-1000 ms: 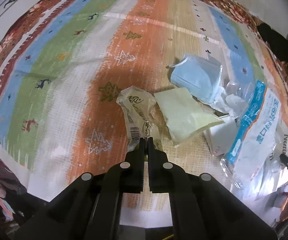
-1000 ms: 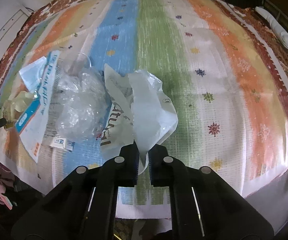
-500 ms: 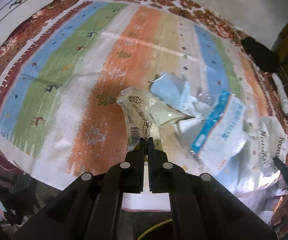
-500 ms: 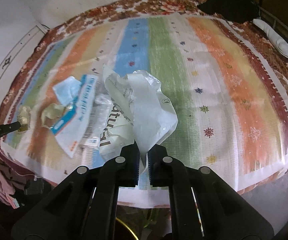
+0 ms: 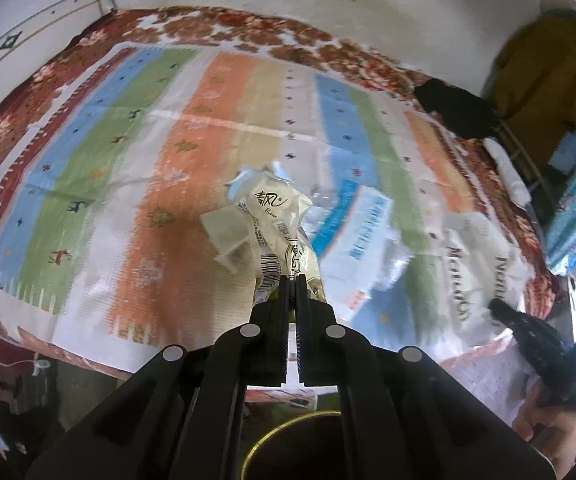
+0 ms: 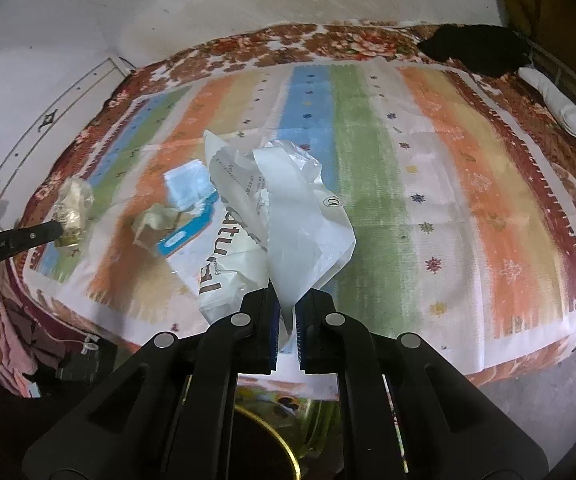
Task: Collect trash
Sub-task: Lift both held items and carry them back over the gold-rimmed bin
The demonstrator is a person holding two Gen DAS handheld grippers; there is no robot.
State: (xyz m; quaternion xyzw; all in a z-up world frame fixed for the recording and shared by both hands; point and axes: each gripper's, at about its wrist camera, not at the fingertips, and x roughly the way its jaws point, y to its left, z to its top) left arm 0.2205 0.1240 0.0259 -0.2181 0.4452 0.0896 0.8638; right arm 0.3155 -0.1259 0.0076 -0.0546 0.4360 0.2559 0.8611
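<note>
Between the left claw (image 5: 292, 280) tips: crumpled cream plastic wrapper (image 5: 278, 232), pinched at its lower end, jaws nearly together on it. Long axis runs up and away from the tips, free end pointing toward the far side of the striped bedspread (image 5: 176, 168). Print on it: a barcode strip on the left side, large Chinese characters near the top, more characters just above the tips; I can't read any of them for certain. Wrapper is lifted clear of the bed.

Right claw (image 6: 284, 300): narrow, clamped on a white crumpled plastic bag (image 6: 303, 224). Bag stands up from the tips and fans out wider at the top. Left of it hangs a printed white panel with large brown letters, partial "atu" visible; from the left wrist view the same bag (image 5: 483, 264) reads "Natur", cut off by folds. Small round logo on the bag's right face, not legible.

Beyond and left of the right claw, on the bedspread: blue-and-white plastic pack (image 6: 186, 236) with white characters on the blue band, blurred; a pale blue face mask (image 6: 188, 186); a pale yellow-green crumpled paper (image 6: 156, 220).

Under both claws, near edge: dark round bin with a gold rim (image 6: 272, 440).

Left claw arm as seen from the right wrist view carries small white lettering, too small to read.
</note>
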